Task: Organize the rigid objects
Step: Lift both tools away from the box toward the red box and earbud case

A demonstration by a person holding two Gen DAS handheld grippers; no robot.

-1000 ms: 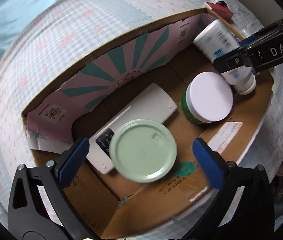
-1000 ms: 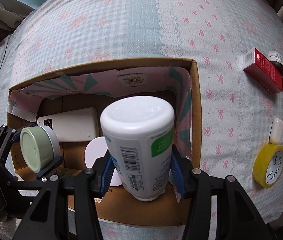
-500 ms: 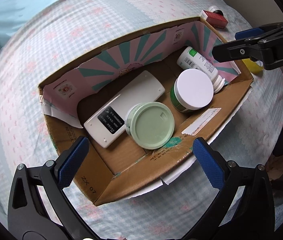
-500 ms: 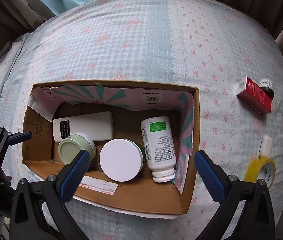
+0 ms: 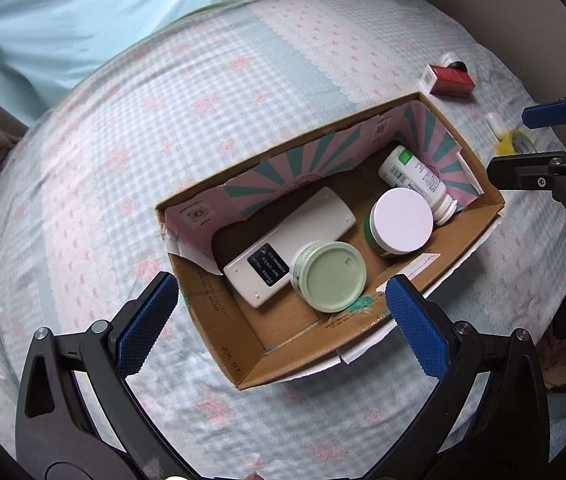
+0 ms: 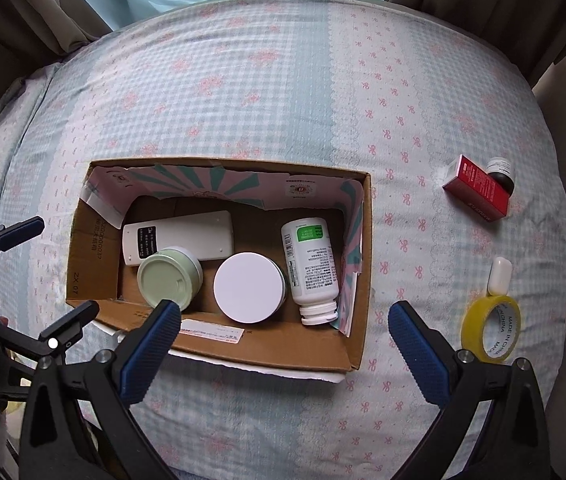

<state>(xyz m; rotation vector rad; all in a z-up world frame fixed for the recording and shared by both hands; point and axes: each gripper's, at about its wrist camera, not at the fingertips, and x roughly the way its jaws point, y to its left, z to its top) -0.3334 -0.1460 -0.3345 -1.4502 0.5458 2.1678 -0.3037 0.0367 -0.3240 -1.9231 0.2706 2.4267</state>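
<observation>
A cardboard box lies on the bed. In it are a white flat device, a pale green lidded jar, a white lidded jar and a white bottle with a green label lying on its side. My left gripper is open and empty, above the box's near edge. My right gripper is open and empty, above the box's front edge.
To the right of the box on the bed lie a red carton with a dark bottle, a small white object and a yellow tape roll. Curtains hang behind the bed.
The right gripper let go of the white bottle, which now lies in the box. The green jar also rests in the box. Both grippers have risen and pulled back.
</observation>
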